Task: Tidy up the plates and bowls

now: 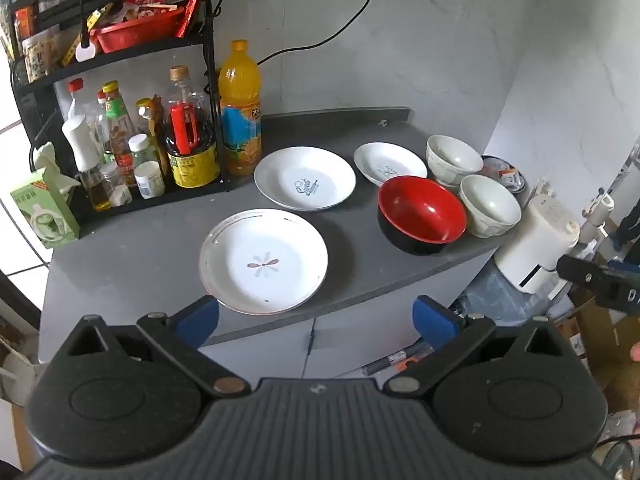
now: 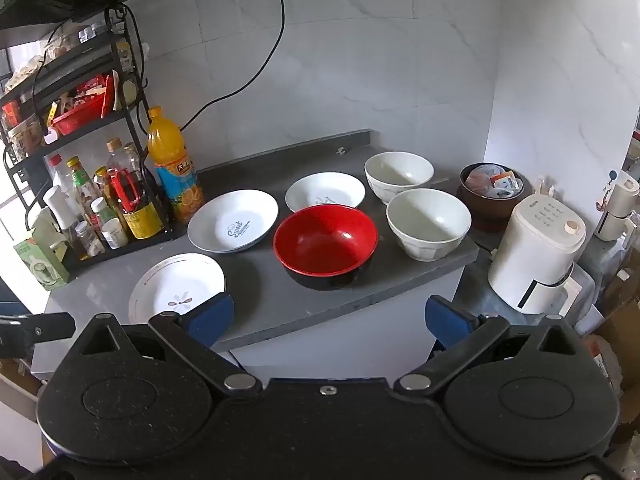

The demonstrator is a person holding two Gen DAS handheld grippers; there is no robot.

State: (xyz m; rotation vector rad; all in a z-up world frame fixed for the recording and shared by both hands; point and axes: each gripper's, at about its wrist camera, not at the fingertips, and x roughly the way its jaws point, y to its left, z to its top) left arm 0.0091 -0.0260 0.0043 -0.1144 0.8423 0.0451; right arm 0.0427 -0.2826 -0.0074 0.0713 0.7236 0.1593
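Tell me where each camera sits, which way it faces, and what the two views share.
Left wrist: behind the open left gripper, off the counter's front edge, facing the flower plate; its own blue fingers show, and the right gripper's tip at the right edge.
Right wrist: behind the open right gripper, further right, facing the red bowl; its blue fingers show.
Shared: three plates, three bowls, the juice bottle, the rack.
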